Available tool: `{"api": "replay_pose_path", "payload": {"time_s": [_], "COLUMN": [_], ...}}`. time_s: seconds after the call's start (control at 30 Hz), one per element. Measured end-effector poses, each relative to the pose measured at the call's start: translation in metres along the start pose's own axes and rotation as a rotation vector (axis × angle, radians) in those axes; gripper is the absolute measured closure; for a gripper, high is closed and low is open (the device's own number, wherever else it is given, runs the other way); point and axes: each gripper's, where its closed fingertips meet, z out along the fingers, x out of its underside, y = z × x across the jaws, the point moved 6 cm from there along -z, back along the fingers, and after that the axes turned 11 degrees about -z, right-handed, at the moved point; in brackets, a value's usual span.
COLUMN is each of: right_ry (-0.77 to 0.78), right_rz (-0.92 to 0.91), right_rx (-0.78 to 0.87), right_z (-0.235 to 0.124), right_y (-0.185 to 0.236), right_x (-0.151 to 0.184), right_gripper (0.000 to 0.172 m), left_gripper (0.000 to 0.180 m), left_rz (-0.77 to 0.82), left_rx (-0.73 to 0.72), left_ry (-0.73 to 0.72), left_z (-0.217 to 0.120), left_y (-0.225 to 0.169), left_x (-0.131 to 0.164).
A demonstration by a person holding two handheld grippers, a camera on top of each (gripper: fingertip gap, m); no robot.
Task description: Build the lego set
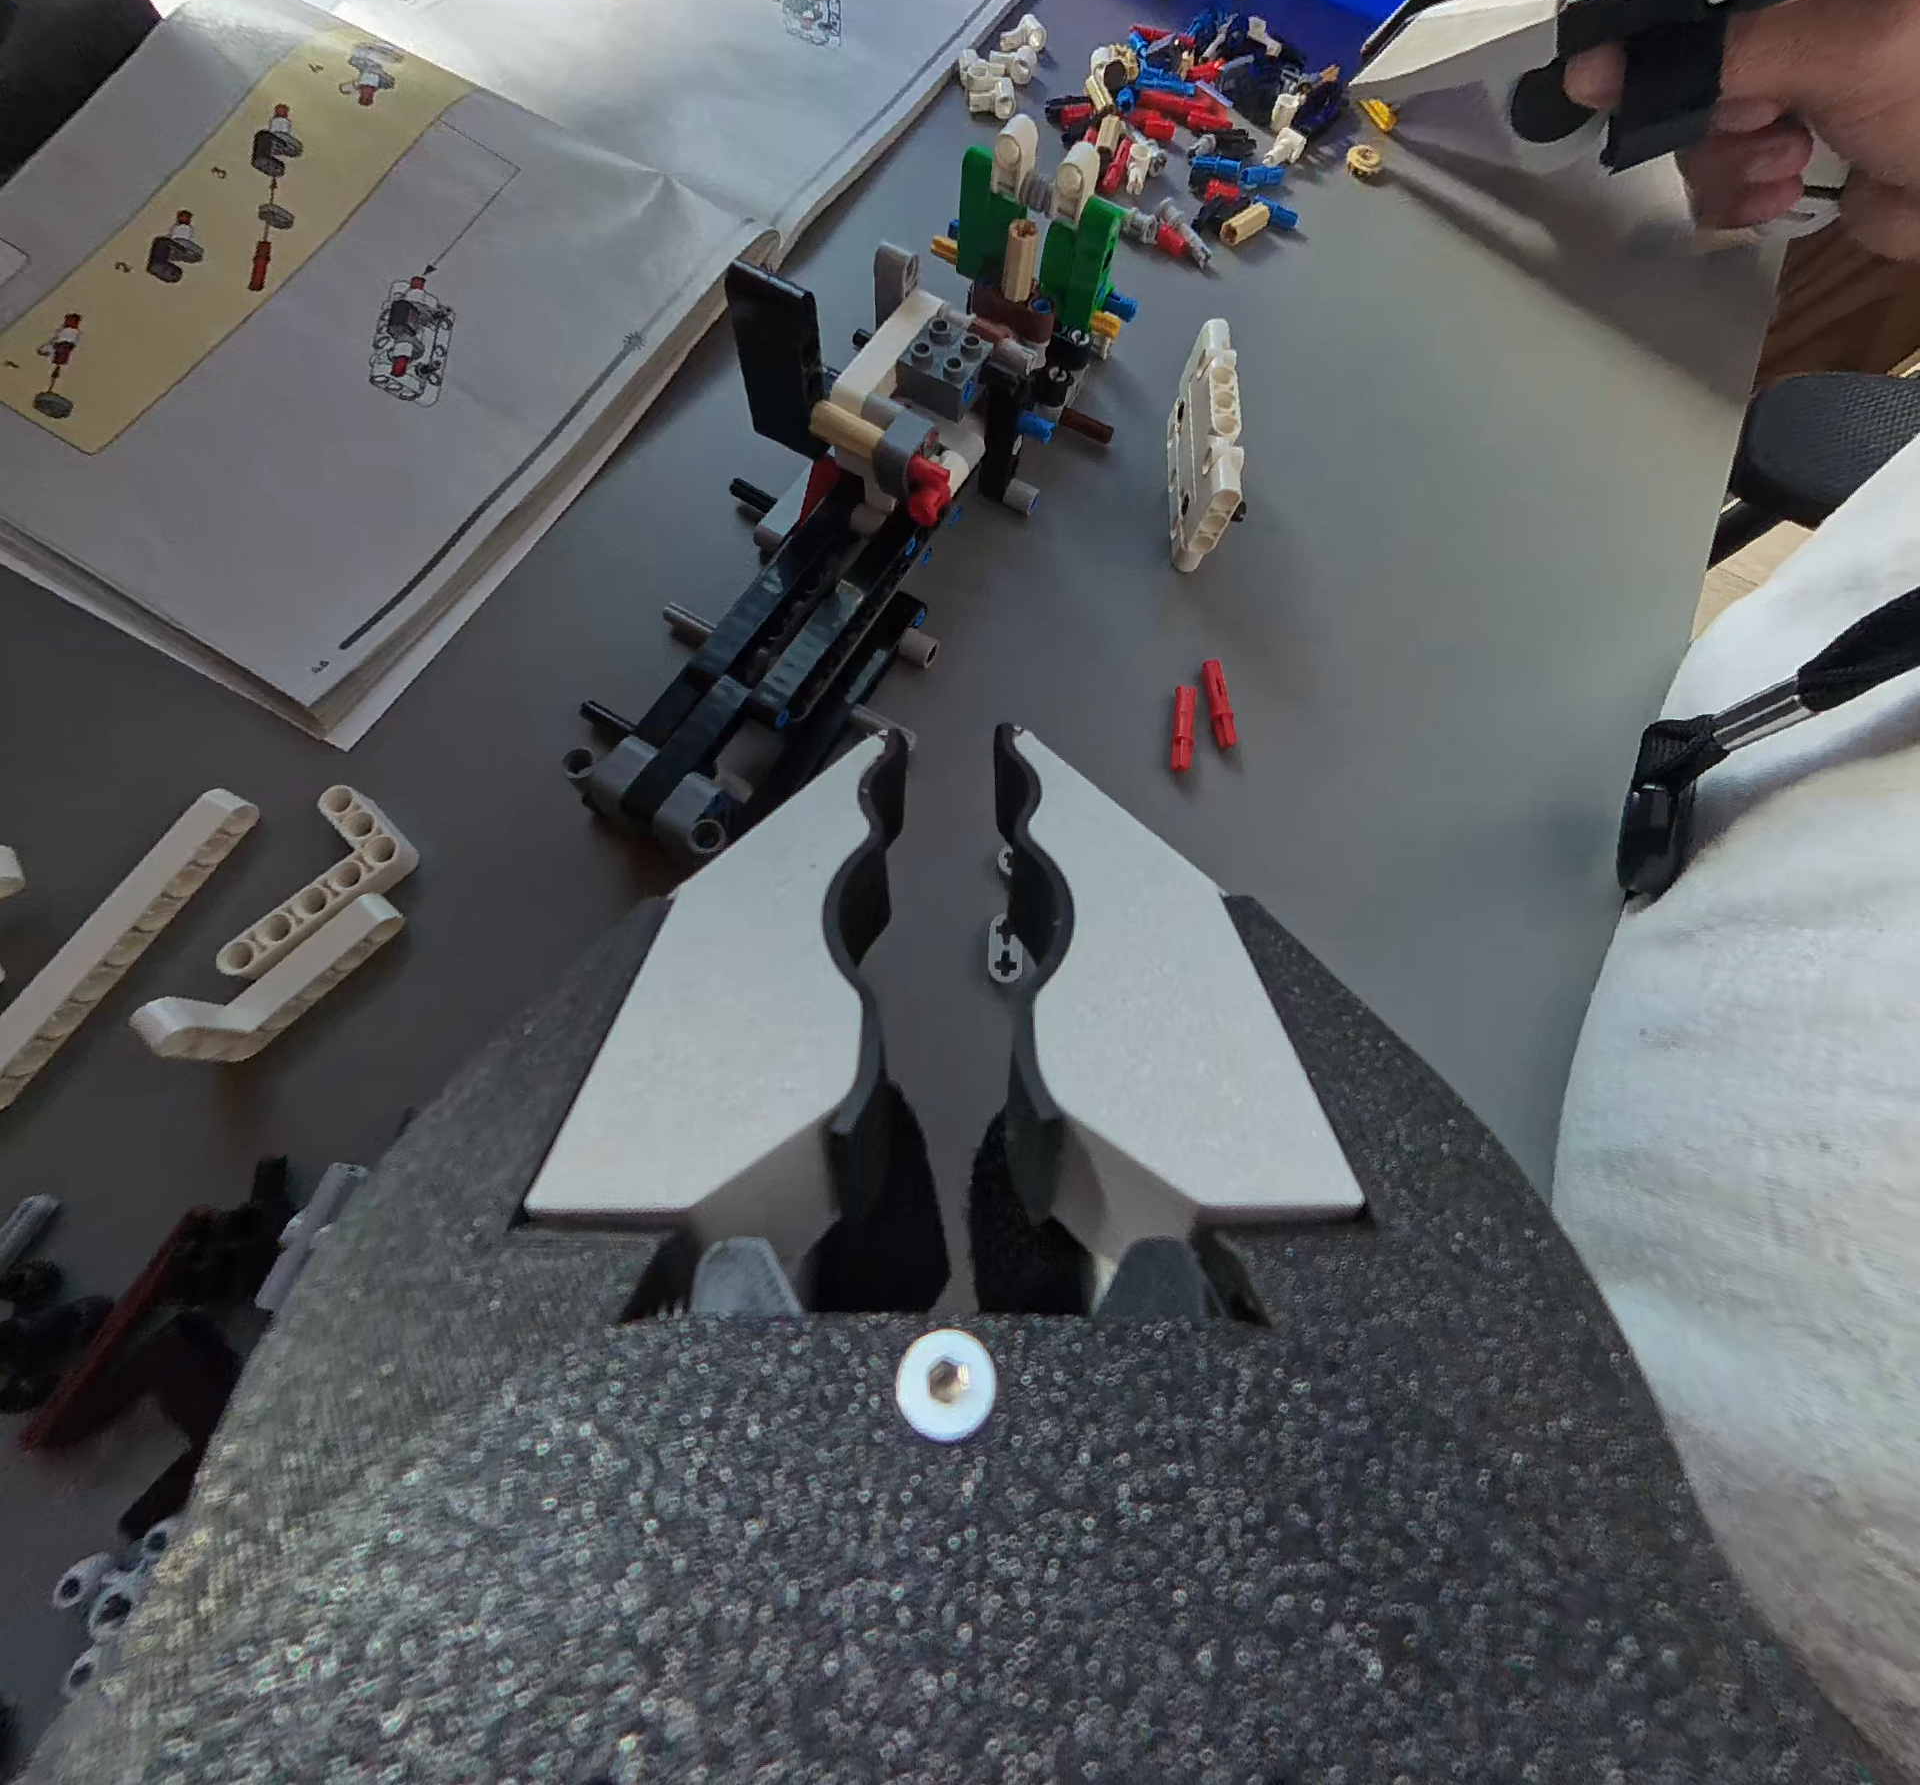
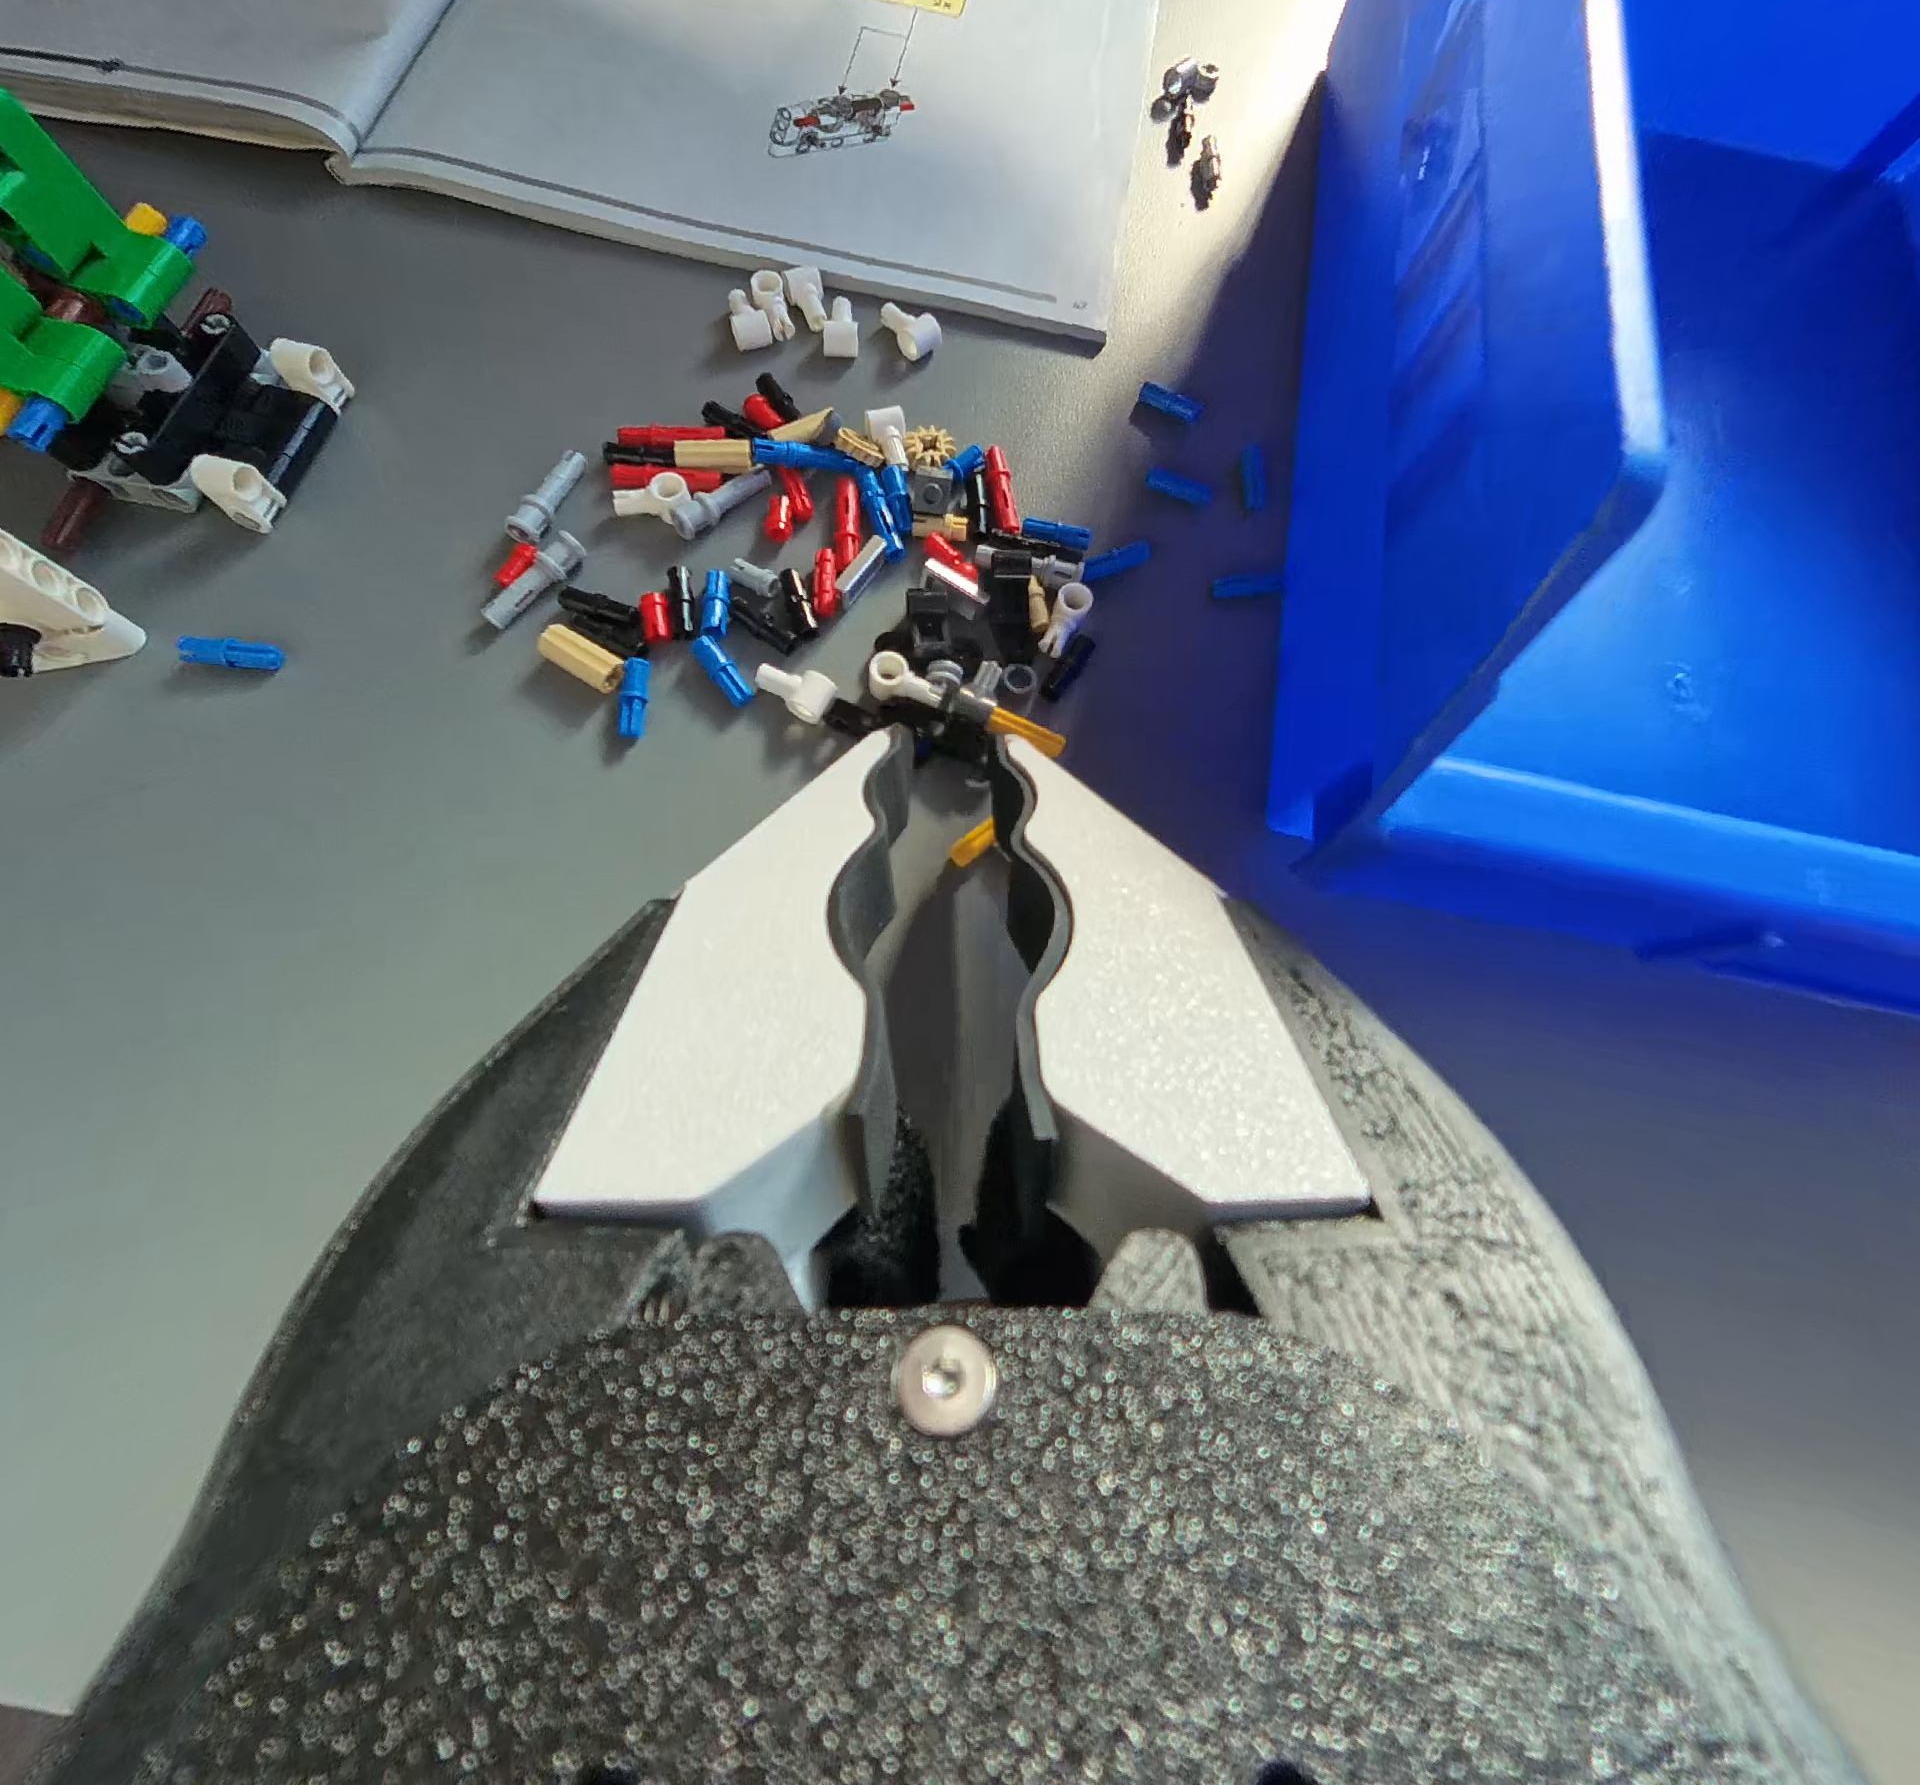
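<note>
My left gripper [image 1: 948,748] is open and empty, low over the dark table. Its tips are just right of the near end of a long black and grey brick model [image 1: 790,634]. A small grey connector [image 1: 1004,951] lies on the table under its right finger. Two red pins [image 1: 1203,712] lie to the right. My right gripper [image 2: 948,748] is at the near edge of a pile of small pins and connectors [image 2: 810,530]. Small black pieces [image 2: 951,746] lie between its tips, and I see no pad pressing on them. A yellow axle [image 2: 1029,729] lies by its right tip.
An open instruction booklet [image 1: 364,385] lies at the left. Several white beams [image 1: 312,904] lie near the left, and a white panel piece [image 1: 1205,447] stands right of the model. A blue bin [image 2: 1558,488] stands right of the pile. A person's hand [image 1: 1787,125] and white garment [image 1: 1766,1008] are at the right.
</note>
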Motion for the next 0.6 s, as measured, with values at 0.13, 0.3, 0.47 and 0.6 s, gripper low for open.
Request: {"api": "replay_pose_path", "payload": {"time_s": [0.13, 0.3, 0.47, 0.6], "right_ry": [0.048, 0.085, 0.082, 0.074], "right_rz": [0.069, 0.057, 0.037, 0.027], "right_rx": [0.067, 0.060, 0.047, 0.028], "right_z": [-0.012, -0.012, -0.009, -0.006], "right_y": [-0.013, -0.013, -0.011, -0.009], "right_x": [0.020, 0.025, 0.022, 0.018], "right_gripper": [0.153, 0.153, 0.152, 0.152], "left_gripper": [0.166, 0.166, 0.166, 0.166], "left_rz": [-0.014, 0.011, 0.027, 0.012], "left_rx": [0.013, 0.033, 0.025, 0.022], "left_ry": [-0.018, -0.018, -0.019, -0.031], "left_z": [-0.002, 0.003, 0.001, -0.002], "left_y": [0.000, -0.001, -0.002, -0.002], "left_x": [0.000, -0.001, -0.002, 0.000]}}
